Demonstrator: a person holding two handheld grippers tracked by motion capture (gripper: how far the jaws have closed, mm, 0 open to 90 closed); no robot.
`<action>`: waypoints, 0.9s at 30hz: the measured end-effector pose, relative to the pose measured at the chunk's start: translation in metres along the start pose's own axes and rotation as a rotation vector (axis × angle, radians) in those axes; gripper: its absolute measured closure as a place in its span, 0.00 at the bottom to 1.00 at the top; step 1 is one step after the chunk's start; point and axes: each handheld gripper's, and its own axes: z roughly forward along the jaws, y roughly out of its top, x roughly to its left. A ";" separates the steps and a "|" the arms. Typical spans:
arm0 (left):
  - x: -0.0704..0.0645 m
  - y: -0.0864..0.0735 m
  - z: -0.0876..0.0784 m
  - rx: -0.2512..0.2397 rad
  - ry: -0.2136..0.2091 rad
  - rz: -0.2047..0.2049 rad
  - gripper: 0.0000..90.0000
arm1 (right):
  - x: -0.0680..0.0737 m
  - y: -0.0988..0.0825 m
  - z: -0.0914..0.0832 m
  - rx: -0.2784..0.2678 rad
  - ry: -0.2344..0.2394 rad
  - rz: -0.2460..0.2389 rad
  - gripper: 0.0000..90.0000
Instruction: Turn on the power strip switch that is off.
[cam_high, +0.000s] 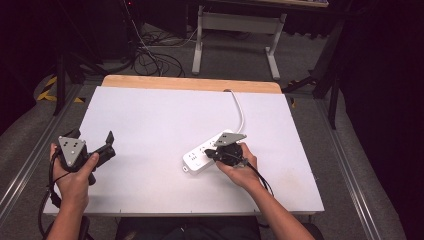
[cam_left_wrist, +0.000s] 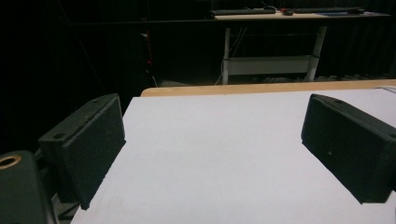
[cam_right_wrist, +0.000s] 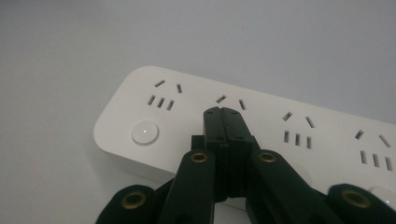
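a white power strip (cam_high: 207, 151) lies near the middle of the white desk (cam_high: 150, 120). the right claw (cam_right_wrist: 225, 116) is squeezed tight with nothing in it, its tip right over the strip's sockets. the left claw (cam_high: 102, 145) is wide apart near the desk's left edge.

A white tabletop (cam_high: 150, 120) is filling the middle of the high view, with a strip of bare wood (cam_high: 190, 83) showing along its far edge. A white power strip (cam_high: 202, 156) is lying flat on it, right of centre, sockets facing up. Its white cord (cam_high: 240, 107) is running across the surface toward the far edge
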 end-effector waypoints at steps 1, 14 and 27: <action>0.000 0.000 0.000 0.000 0.000 0.000 0.08 | 0.002 0.000 0.000 0.004 -0.012 -0.017 1.00; 0.000 0.000 0.000 0.003 0.001 -0.003 0.08 | -0.009 -0.005 -0.003 0.002 -0.011 0.032 1.00; 0.001 0.000 0.001 0.005 0.000 0.001 0.08 | -0.002 -0.002 -0.002 -0.001 0.003 0.010 1.00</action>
